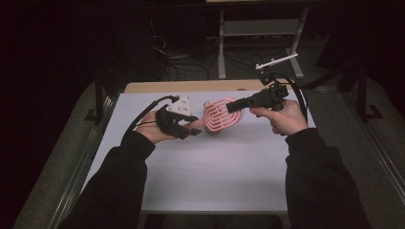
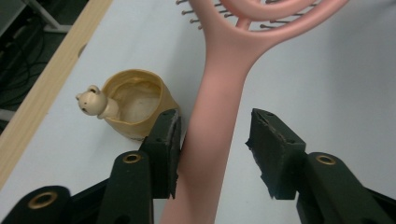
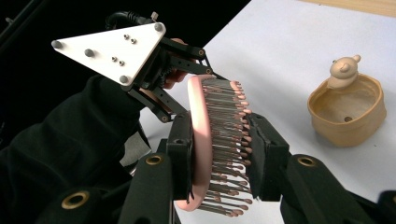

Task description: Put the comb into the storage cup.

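Observation:
A pink hairbrush hangs above the white table, bristles facing the far side. My right gripper is shut on the brush head; in the right gripper view its jaws clamp the pink back and the bristle tips. The brush handle lies between the jaws of my left gripper. One pad touches the handle and the other stands apart from it with a clear gap, so the left gripper is open.
A small tan pot with a bear figure on its rim stands on the table just behind the brush, also in the right gripper view. A wooden edge runs along the table's far side. Cables lie on the dark floor beyond.

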A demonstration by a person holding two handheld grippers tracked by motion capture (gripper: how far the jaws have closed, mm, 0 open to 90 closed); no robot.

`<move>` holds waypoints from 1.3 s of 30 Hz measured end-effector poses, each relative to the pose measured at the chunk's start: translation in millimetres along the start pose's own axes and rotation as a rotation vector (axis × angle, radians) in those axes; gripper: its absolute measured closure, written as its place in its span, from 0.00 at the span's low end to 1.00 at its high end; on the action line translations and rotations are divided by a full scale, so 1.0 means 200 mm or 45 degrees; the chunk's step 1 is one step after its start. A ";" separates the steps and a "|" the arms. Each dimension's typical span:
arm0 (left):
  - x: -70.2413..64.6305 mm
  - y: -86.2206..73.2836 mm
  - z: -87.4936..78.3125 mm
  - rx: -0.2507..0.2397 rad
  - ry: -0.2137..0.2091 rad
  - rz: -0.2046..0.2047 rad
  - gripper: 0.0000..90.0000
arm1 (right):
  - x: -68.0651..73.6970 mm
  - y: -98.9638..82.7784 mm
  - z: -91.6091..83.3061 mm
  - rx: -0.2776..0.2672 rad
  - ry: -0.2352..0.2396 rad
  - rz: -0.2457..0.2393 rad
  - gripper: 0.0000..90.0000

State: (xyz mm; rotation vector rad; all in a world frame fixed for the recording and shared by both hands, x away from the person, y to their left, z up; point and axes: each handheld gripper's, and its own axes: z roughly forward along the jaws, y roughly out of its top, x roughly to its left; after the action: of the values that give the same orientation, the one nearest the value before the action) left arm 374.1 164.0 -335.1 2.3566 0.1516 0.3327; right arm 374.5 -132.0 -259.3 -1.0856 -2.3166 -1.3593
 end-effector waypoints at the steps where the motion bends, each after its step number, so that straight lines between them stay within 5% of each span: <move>1: 0.00 0.00 -0.01 -0.006 0.007 -0.003 0.56 | 0.00 0.00 -0.01 -0.001 -0.004 -0.003 0.71; 9: 0.02 -0.02 -0.07 -0.073 0.042 -0.047 0.45 | 0.01 0.02 -0.03 0.015 -0.034 -0.009 0.71; 13: 0.04 -0.05 -0.10 -0.146 0.044 -0.113 0.41 | 0.03 0.03 -0.04 0.019 -0.063 -0.037 0.71; 21: 0.06 -0.14 -0.17 -0.254 0.116 -0.207 0.29 | 0.05 0.07 -0.09 0.009 -0.122 -0.037 0.71; 25: 0.05 -0.18 -0.21 -0.306 0.177 -0.267 0.15 | 0.06 0.09 -0.12 -0.005 -0.141 -0.046 0.71; 28: 0.06 -0.22 -0.21 -0.300 0.184 -0.340 0.04 | 0.06 0.10 -0.14 -0.008 -0.163 -0.033 0.71; 30: 0.06 -0.24 -0.21 -0.280 0.228 -0.349 0.02 | 0.06 0.11 -0.15 -0.009 -0.169 -0.034 0.71; 39: 0.05 -0.34 -0.23 -0.291 0.222 -0.381 0.00 | 0.07 0.15 -0.22 -0.029 -0.227 -0.014 0.71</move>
State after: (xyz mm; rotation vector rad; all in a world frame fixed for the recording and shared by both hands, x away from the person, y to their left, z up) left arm 369.8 246.3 -348.9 2.0417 0.5159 0.3864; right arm 379.9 -153.5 -208.8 -1.2500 -2.4396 -1.3463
